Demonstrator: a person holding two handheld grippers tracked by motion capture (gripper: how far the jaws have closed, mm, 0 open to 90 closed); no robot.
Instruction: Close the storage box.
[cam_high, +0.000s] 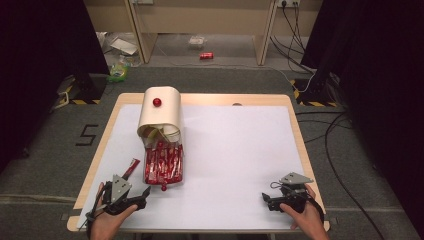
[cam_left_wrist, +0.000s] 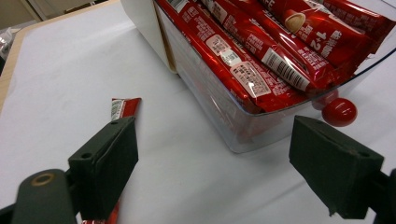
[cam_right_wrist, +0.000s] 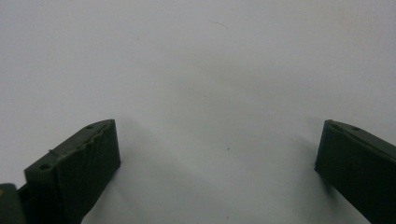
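Your left gripper (cam_left_wrist: 212, 163) is wide open w/ nothing in it, near the clear box (cam_left_wrist: 261, 123) full of shiny red packets (cam_left_wrist: 243, 70). One red packet (cam_left_wrist: 122, 108) lies flat beside it. Your right gripper (cam_right_wrist: 217, 158) is wide open too, over the white table (cam_right_wrist: 210, 70).

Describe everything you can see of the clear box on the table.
The clear box looks like see-through plastic with thin walls and rounded corners. It lies open on the white table cover, packed with red sachets stacked lengthwise. A red knob sits at its near wall. A cream lid with its own red knob leans at its far end. One loose sachet lies beside it, apart.
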